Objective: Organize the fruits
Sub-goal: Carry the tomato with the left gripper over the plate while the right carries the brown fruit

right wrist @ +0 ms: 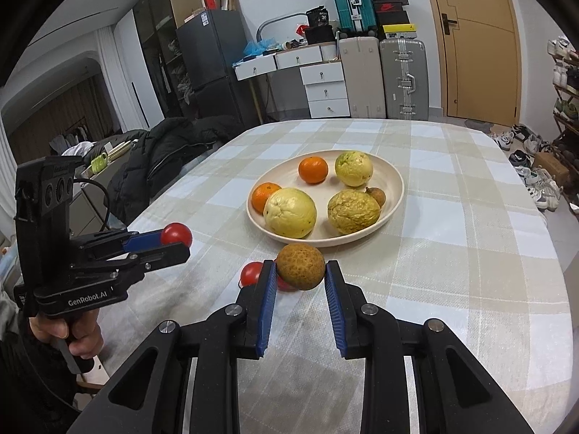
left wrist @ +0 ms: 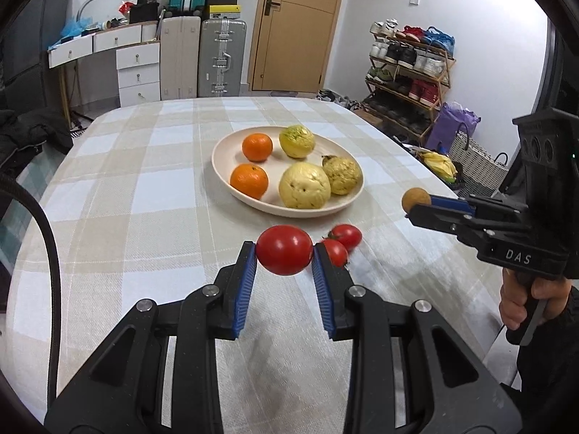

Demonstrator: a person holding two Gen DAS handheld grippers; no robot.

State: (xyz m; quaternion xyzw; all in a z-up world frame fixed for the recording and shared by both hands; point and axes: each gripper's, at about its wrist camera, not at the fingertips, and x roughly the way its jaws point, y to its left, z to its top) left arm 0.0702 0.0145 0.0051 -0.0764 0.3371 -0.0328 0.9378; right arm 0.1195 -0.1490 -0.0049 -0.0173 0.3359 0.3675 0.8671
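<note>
A cream plate [left wrist: 224,144] [right wrist: 396,177] on the checked tablecloth holds two oranges [left wrist: 249,180] [right wrist: 313,170], three yellow-green guavas [left wrist: 304,185] [right wrist: 289,212] and a small brown fruit [right wrist: 377,195]. My left gripper [left wrist: 284,251] [right wrist: 177,242] is shut on a red tomato [left wrist: 284,249] [right wrist: 176,233], held above the cloth in front of the plate. My right gripper [right wrist: 301,271] [left wrist: 412,204] is shut on a small brown round fruit [right wrist: 300,267] [left wrist: 416,198], held to the plate's right. Two more tomatoes [left wrist: 346,235] [right wrist: 251,273] lie on the cloth below the grippers.
The table [left wrist: 108,166] has rounded edges. A black jacket [right wrist: 163,159] lies off its left side. A shoe rack [left wrist: 409,72], a purple bag and a basket [left wrist: 474,162] stand right. Suitcases [left wrist: 202,58], drawers and a door [left wrist: 296,25] are behind.
</note>
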